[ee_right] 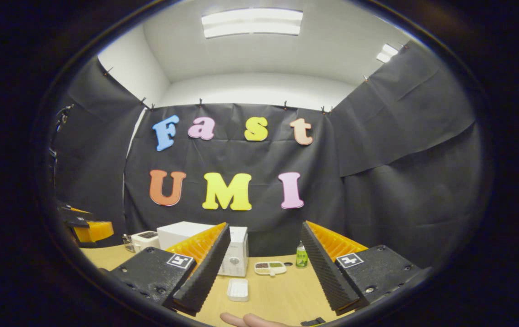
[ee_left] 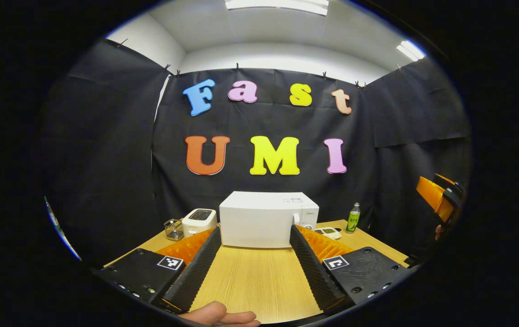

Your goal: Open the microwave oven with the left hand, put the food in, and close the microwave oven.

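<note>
With both jaws spread and empty, left hand-held gripper (ee_left: 255, 254) should reach the microwave (ee_left: 264, 220) door's handle edge (ee_left: 296, 219) squarely; right hand-held gripper (ee_right: 264, 268) waits.

Ridged fingers (ee_left: 196, 268), black screwed mounts with square markers (ee_left: 170, 262)

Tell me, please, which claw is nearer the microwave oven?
Left. The left claw faces the microwave oven squarely; the right claw sits off to its right side.
</note>
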